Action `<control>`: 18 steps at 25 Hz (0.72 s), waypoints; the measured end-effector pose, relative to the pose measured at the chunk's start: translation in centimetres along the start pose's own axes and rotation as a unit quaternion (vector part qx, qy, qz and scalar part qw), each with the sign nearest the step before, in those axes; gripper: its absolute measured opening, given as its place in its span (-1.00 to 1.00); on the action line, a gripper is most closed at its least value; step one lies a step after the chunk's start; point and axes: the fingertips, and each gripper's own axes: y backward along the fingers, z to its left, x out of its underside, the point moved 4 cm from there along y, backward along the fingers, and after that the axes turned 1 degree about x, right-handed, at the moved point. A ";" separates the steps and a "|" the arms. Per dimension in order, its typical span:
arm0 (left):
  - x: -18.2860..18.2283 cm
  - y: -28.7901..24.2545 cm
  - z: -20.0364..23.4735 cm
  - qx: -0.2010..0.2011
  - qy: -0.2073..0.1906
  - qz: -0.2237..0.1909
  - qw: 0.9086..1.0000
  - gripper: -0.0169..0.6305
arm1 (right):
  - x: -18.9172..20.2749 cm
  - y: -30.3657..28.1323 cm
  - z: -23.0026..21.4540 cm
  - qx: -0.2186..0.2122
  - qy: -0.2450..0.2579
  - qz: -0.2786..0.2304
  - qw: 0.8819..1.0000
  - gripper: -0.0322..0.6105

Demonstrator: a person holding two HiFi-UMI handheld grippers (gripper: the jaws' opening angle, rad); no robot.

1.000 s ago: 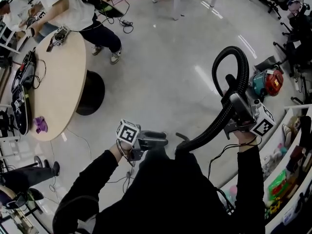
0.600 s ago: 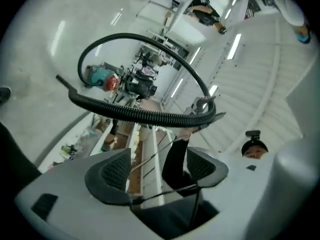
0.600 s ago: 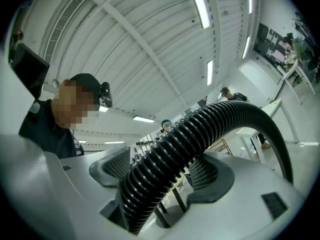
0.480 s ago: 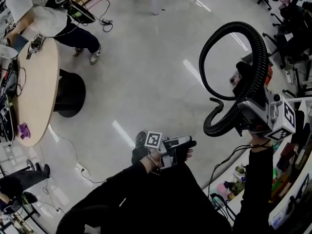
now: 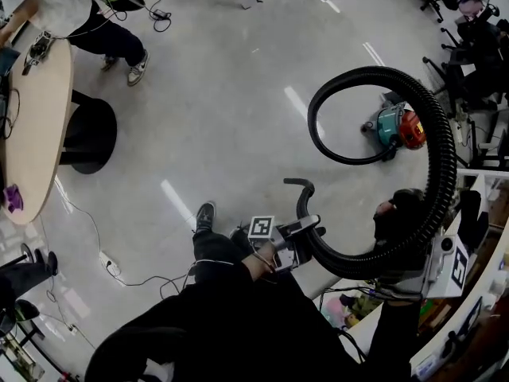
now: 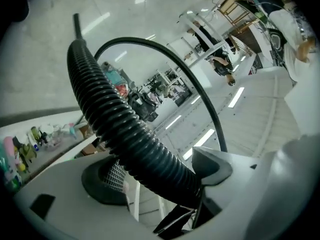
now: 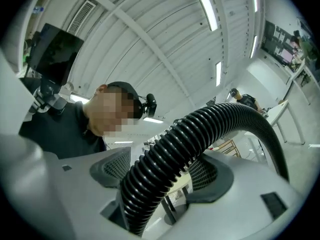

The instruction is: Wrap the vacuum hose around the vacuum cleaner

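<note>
The teal and red vacuum cleaner stands on the floor at the right. Its black ribbed hose rises from it in a wide loop and curves down past my right side. My right gripper is shut on the hose, which runs between its pads. From there the hose sweeps left to my left gripper. Those jaws have just been opening and stand open, with the hose lying between them, apart from the left pad. The hose's curved end sticks up beyond it.
A round wooden table on a black base stands at the left, with a seated person behind it. Cables trail over the floor. Stocked shelves line the right edge, and office chairs stand at the top right.
My left gripper swung right and now has the hose between its opened jaws. The right gripper carried the hose down and right, widening the loop. The vacuum cleaner shows clearly now.
</note>
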 end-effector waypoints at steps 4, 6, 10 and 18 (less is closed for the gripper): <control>-3.3 2.8 -4.5 -0.003 -0.078 -0.042 0.996 0.28 | 1.5 1.7 1.7 -0.010 0.020 0.079 0.997 0.23; -4.5 4.6 -7.4 -0.028 -0.134 -0.053 0.989 0.27 | 2.3 3.2 2.4 -0.007 0.032 0.119 0.992 0.20; -7.0 5.5 -12.5 -0.144 -0.264 -0.001 0.954 0.27 | 4.4 6.4 3.3 -0.002 0.029 0.147 0.989 0.12; -14.1 -3.7 -20.1 -0.334 -0.484 0.169 0.791 0.27 | 7.2 10.3 1.4 0.085 0.059 0.177 0.979 -0.13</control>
